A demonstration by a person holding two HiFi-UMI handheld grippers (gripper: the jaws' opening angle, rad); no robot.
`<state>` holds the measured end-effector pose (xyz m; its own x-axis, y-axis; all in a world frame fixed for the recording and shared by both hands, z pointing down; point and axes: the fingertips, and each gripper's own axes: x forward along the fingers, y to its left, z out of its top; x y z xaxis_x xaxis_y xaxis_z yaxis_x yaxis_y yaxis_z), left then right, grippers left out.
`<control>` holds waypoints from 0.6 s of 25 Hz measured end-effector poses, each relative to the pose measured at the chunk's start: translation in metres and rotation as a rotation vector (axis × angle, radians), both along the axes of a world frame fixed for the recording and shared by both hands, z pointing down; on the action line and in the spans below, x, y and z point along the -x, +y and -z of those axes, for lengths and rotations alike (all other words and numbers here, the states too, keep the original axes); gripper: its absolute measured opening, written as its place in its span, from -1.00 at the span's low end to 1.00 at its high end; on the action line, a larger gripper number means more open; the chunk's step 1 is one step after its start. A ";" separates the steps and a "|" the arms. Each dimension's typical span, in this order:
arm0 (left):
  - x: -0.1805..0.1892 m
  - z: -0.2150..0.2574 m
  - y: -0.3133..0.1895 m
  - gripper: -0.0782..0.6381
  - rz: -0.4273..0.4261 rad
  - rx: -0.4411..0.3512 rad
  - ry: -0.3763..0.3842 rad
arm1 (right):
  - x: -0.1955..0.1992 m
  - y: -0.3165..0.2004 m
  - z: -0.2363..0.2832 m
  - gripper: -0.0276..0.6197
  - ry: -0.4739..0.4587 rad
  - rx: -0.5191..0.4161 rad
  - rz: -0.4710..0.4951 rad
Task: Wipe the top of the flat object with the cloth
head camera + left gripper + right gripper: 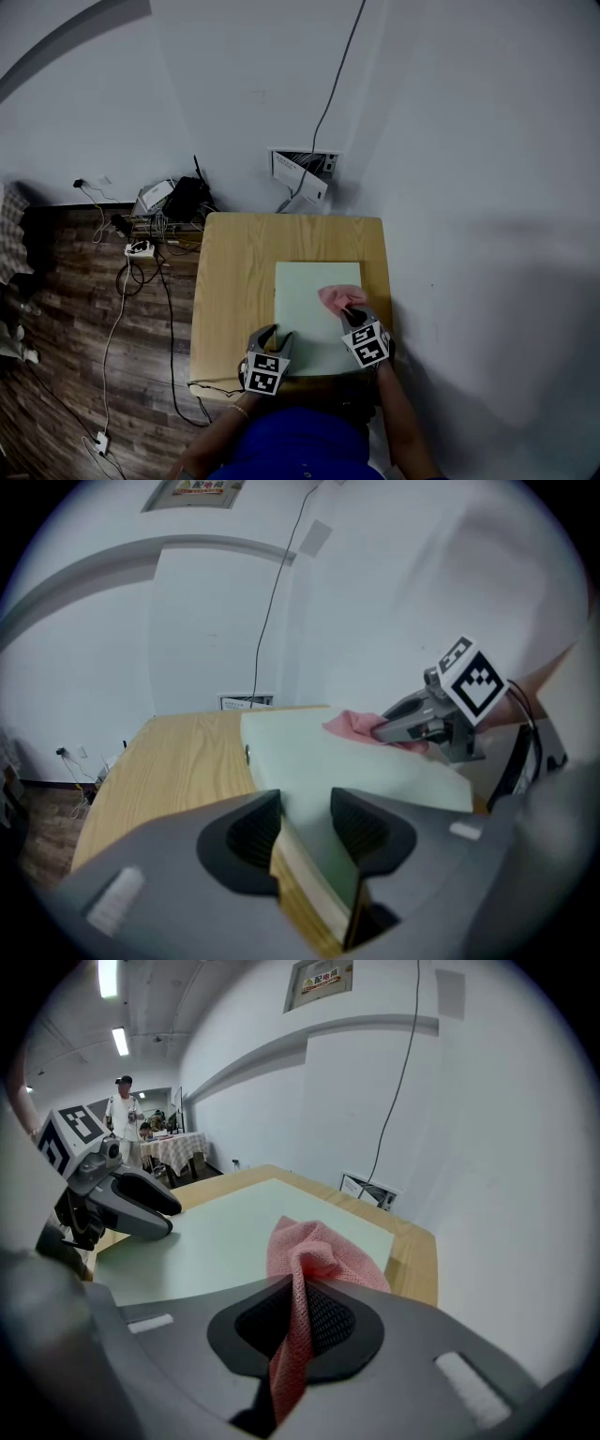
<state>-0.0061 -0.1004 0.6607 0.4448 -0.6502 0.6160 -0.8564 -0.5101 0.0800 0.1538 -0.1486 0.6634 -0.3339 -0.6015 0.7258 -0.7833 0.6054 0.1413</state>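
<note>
A pale green flat board (314, 300) lies on the right half of a wooden table (234, 281). My left gripper (279, 335) is shut on the board's near left corner; in the left gripper view its jaws (307, 817) clamp the board's (347, 757) edge from both sides. My right gripper (352, 314) is shut on a pink mesh cloth (339, 297), which rests bunched on the board's right part. In the right gripper view the cloth (314, 1251) runs up between the jaws (302, 1312) and spreads over the board (234, 1232). Each gripper shows in the other's view: the right gripper (380, 731) and the left gripper (155, 1213).
The table stands against a white wall at the right and back. Cables and a power strip (141, 248) lie on the wooden floor to the left. An open wall box (302, 178) sits behind the table. Far off, a person (122, 1115) stands by another table.
</note>
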 end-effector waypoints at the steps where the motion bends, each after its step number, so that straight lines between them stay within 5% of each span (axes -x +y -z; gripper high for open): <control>1: 0.000 0.001 0.000 -0.31 0.002 0.002 -0.002 | -0.002 0.000 0.001 -0.86 -0.011 0.001 -0.013; 15: -0.001 0.007 0.009 -0.31 -0.014 0.034 0.042 | -0.005 0.002 -0.002 -0.87 -0.017 -0.015 -0.019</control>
<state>-0.0048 -0.0914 0.6541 0.4796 -0.6226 0.6184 -0.8448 -0.5180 0.1337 0.1585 -0.1470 0.6650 -0.3344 -0.6186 0.7110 -0.7971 0.5882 0.1369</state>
